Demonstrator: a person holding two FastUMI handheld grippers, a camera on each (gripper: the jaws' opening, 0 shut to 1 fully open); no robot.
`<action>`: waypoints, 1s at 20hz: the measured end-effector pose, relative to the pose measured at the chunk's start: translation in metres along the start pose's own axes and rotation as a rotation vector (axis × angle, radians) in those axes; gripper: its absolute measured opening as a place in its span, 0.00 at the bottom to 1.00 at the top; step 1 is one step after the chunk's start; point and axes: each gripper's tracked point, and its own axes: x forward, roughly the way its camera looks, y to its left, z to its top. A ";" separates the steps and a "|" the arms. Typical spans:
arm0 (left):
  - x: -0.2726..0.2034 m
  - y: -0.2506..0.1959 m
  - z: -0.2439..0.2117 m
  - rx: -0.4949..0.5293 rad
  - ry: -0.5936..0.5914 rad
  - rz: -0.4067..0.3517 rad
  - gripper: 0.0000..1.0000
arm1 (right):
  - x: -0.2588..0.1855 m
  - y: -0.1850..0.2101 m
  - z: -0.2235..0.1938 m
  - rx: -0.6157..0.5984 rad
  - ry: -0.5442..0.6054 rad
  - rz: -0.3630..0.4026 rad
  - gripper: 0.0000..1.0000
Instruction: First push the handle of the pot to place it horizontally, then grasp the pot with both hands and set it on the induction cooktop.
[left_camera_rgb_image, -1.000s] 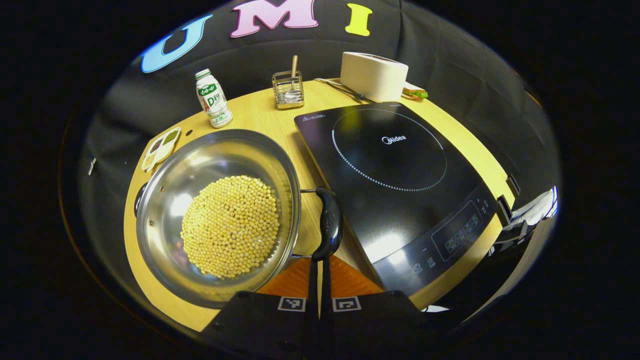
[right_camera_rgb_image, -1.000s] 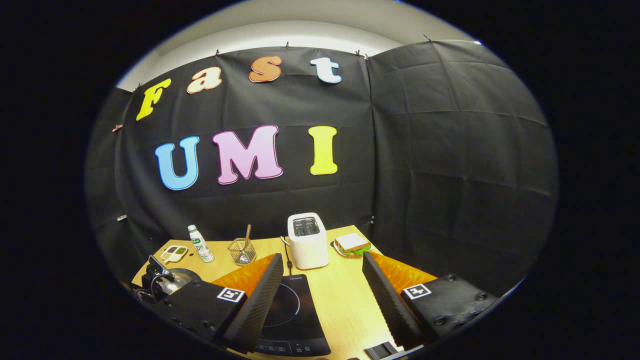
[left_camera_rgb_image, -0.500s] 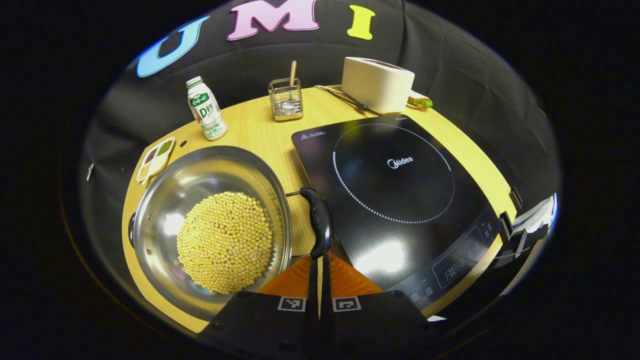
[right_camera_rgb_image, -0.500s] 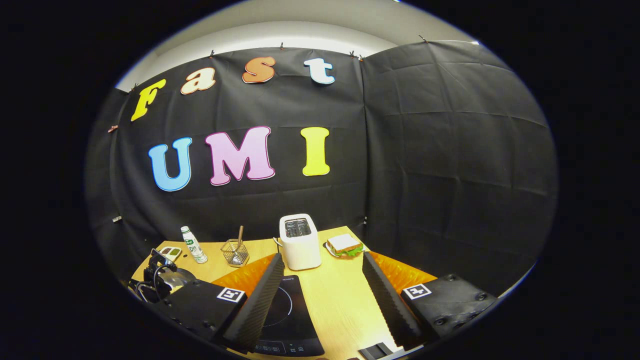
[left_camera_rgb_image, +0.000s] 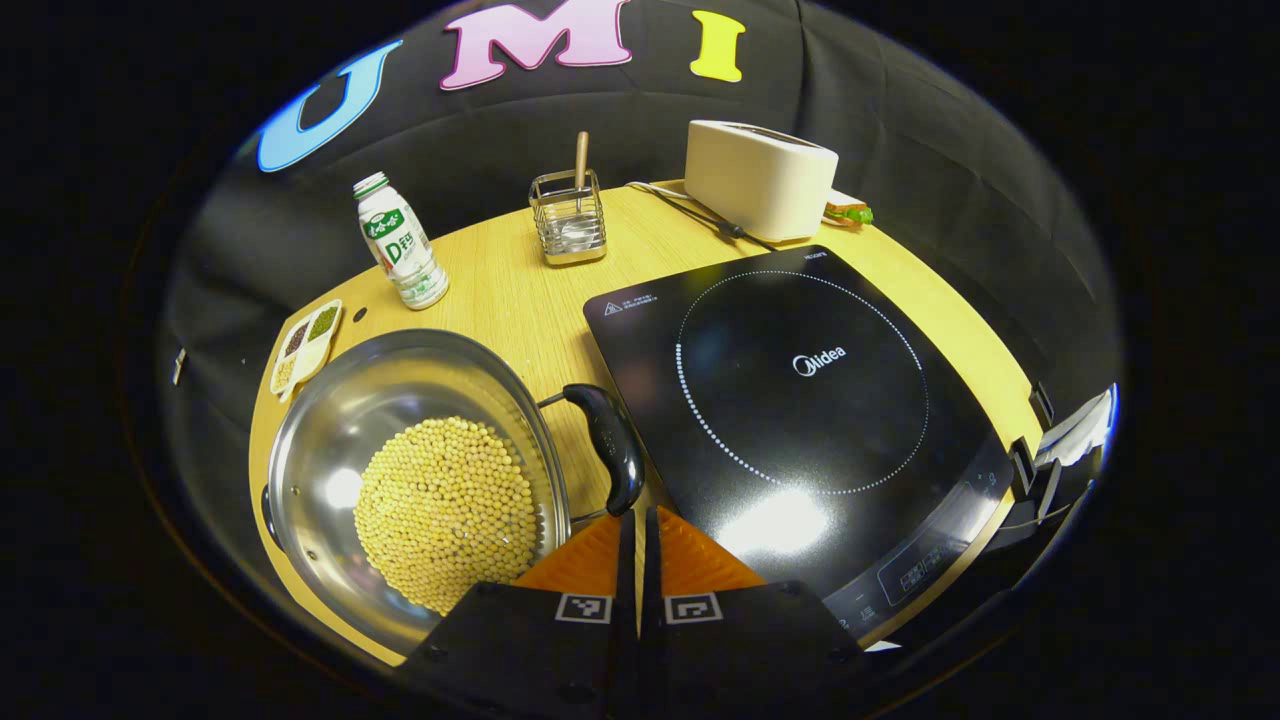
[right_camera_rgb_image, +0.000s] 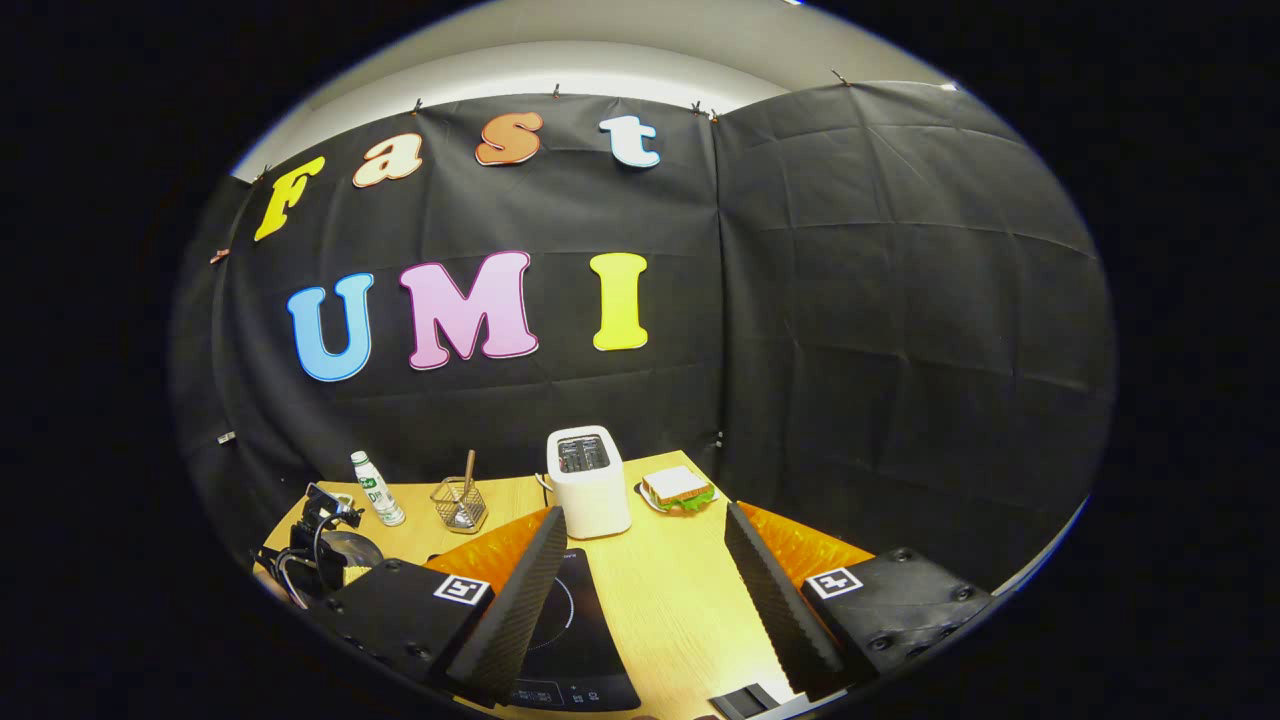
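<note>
A steel pot (left_camera_rgb_image: 330, 400) holding yellow beans (left_camera_rgb_image: 445, 510) sits on the wooden table (left_camera_rgb_image: 500, 280), left of the black induction cooktop (left_camera_rgb_image: 800, 390). The pot's black side handle (left_camera_rgb_image: 607, 445) lies between the pot and the cooktop. My left gripper (left_camera_rgb_image: 638, 518) is shut with nothing in it, its tips right at the handle's near end. My right gripper (right_camera_rgb_image: 645, 600) hangs open above the table's right side and the cooktop (right_camera_rgb_image: 585, 650), holding nothing. At the far left of the right gripper view the other gripper (right_camera_rgb_image: 315, 545) shows by the pot (right_camera_rgb_image: 352, 550).
Along the table's back stand a milk bottle (left_camera_rgb_image: 397, 243), a wire rack with a spoon (left_camera_rgb_image: 570, 215), a white toaster (left_camera_rgb_image: 760, 178) with its cord, and a sandwich (left_camera_rgb_image: 848, 212). A small divided dish (left_camera_rgb_image: 305, 342) lies behind the pot. The table edge runs close in front.
The pot's handle has swung leftward in the left gripper view, with the shut fingertips staying at its near end. The right gripper view has drifted slightly; its fingers stay open.
</note>
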 end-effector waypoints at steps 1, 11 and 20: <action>0.001 0.000 0.003 0.007 -0.002 0.002 0.05 | 0.001 -0.001 0.001 0.000 0.001 -0.001 0.99; -0.001 -0.003 0.019 0.044 -0.054 0.004 0.05 | 0.003 0.001 -0.002 -0.006 0.009 -0.006 0.99; -0.045 -0.017 0.006 -0.087 -0.195 -0.046 0.05 | 0.001 0.014 -0.012 -0.042 0.038 0.010 0.99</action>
